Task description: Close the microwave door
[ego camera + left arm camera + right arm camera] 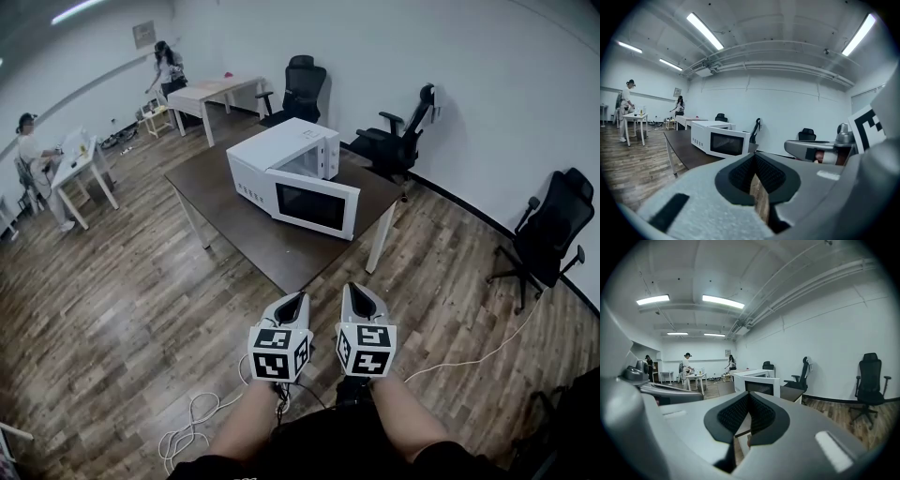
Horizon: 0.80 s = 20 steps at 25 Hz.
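Door (316, 206): wide open, swung off the front of the microwave (281, 150); free edge at about 4 o'clock from the body, cavity showing
Microwave: on the dark table (272, 253), at 12 o'clock from both grippers and well apart from them
Left gripper (296, 300): at 6 o'clock in the head view; jaws closed, nothing between them
Right gripper (356, 292): just beside the left, at its 3 o'clock; jaws closed and empty
Progress: by my reading nothing is done yet; the door is untouched
Left to do: reach the table, set a closed gripper on the door's outer face near the free edge, push it round until it shuts
Around: chairs (403, 136) at 12 to 3 o'clock of the microwave, people at desks at 10 o'clock
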Motion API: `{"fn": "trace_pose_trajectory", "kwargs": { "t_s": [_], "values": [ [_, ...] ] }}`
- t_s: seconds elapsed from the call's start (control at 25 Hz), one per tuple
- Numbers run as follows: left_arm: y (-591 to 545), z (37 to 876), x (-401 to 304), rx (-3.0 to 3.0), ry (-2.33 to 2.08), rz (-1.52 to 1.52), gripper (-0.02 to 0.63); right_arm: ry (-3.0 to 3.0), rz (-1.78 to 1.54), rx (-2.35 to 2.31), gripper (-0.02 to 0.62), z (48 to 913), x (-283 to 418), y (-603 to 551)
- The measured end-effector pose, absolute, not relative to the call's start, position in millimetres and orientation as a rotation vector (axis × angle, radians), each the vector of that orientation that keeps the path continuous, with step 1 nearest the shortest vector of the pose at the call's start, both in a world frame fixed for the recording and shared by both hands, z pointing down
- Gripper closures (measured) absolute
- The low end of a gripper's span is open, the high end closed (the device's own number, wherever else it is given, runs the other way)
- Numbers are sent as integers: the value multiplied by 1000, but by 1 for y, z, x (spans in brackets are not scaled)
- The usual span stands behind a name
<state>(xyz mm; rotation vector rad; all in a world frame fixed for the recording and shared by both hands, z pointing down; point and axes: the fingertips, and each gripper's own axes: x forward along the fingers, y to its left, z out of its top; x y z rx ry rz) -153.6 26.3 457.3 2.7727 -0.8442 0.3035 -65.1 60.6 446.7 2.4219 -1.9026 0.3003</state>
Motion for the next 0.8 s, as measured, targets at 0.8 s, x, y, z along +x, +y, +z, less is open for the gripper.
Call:
{"fn": "trace_pose_trajectory", "kwargs": {
  "t_s": [0.8],
  "values": [
    [-112, 476, -35, 2722, -887, 389, 597, -1855, 373, 2427, 586, 469, 70, -82]
  ]
}}
